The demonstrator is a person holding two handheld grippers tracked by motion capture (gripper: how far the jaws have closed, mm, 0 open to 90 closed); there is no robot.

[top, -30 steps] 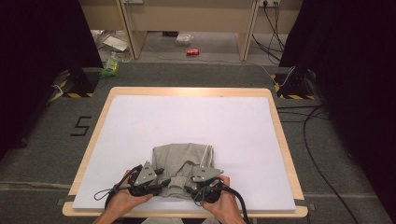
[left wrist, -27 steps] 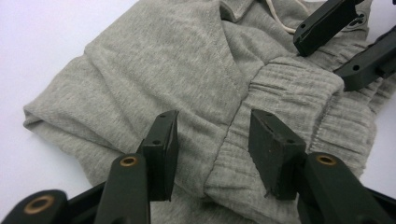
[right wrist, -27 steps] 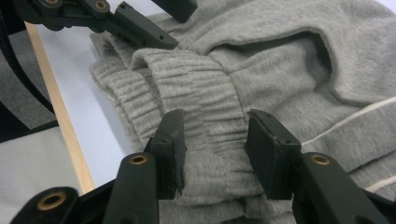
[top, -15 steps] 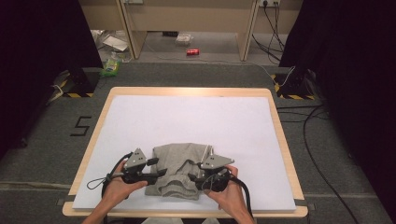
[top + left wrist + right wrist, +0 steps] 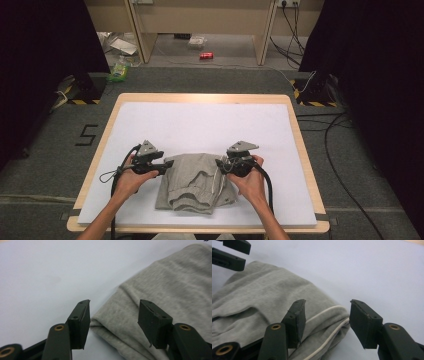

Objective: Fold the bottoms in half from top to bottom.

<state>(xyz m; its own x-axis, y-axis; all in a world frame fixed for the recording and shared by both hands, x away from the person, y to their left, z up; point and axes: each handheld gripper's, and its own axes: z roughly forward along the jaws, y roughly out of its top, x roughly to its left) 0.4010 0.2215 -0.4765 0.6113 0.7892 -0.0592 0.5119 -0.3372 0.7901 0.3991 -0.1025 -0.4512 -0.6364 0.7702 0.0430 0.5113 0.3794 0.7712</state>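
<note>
Now left gripper point(image 5: 167, 164), right gripper point(image 5: 219, 163) farther apart, flanking garment point(image 5: 195, 182).

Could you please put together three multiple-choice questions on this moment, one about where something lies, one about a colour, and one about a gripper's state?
1. Where on the white mat does the folded garment lie?
A. at its far edge
B. at its near edge, between the two grippers
C. at its far right corner

2. What colour is the garment?
A. grey
B. navy
C. red

3. How does the left gripper stand?
A. shut on the garment
C. shut on nothing
B. open, its jaws on either side of the garment's edge

Answers:
1. B, since the high view shows it near the person, with the left gripper at its left and the right gripper at its right.
2. A, since both gripper views show heathered grey cloth, with a white drawstring at its right side.
3. B, since the left gripper view shows a wide gap between its jaws, with the cloth's edge inside it.
</note>
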